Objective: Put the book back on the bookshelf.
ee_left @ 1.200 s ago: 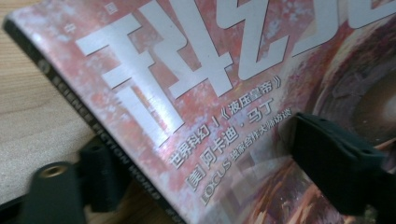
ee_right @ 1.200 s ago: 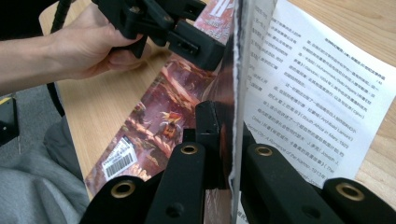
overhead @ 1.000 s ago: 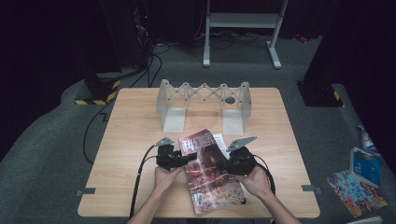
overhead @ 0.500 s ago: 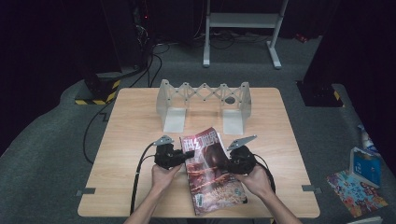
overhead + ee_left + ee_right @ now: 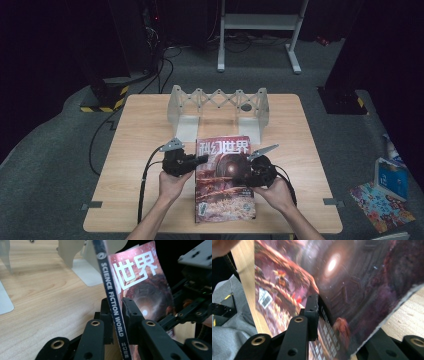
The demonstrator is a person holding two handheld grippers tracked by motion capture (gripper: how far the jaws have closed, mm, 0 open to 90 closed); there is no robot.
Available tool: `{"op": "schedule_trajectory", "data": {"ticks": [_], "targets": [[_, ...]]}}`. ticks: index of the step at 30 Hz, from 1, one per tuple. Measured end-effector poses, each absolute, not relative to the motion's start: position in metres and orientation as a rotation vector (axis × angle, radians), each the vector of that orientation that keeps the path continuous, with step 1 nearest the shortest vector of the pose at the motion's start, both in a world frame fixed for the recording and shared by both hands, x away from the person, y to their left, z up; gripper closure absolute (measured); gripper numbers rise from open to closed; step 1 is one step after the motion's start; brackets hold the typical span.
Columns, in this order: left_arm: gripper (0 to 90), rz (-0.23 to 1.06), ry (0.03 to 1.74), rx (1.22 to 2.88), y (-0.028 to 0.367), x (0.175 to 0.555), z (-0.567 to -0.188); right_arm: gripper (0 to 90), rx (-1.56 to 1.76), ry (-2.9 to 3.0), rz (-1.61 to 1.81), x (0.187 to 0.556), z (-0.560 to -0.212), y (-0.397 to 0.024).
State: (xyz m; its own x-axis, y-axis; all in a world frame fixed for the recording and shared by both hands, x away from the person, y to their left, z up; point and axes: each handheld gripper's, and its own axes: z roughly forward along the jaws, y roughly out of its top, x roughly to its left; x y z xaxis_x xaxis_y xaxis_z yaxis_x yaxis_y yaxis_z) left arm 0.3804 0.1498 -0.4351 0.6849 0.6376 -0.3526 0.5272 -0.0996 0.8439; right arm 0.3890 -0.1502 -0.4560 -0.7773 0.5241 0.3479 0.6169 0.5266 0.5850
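Left gripper (image 5: 199,160), toward the worktop's (image 5: 140,150) near edge: jaws clamped on the spine edge of the magazine (image 5: 222,180), which reads "SCIENCE FICTION WORLD" in the left gripper view. Magazine sits mid-worktop near the front edge, cover up, top edge toward the folding rack (image 5: 218,107) standing near the far edge. Right gripper (image 5: 248,172): jaws clamped on the magazine's right edge, one above the cover and one beneath the pages; that edge lifted off the wood.
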Motion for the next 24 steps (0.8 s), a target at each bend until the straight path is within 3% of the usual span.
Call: {"op": "schedule_trajectory", "data": {"ticks": [19,24], "targets": [[84.3,0.195,0.79,1.859,0.139,0.369,-0.394,52.6,-1.021,-2.618,-1.1,0.385,-0.471,-0.156],[84.4,0.231,0.76,1.871,0.142,0.367,-0.382,55.7,-1.045,-2.624,-1.106,0.381,-0.477,-0.161]]}}
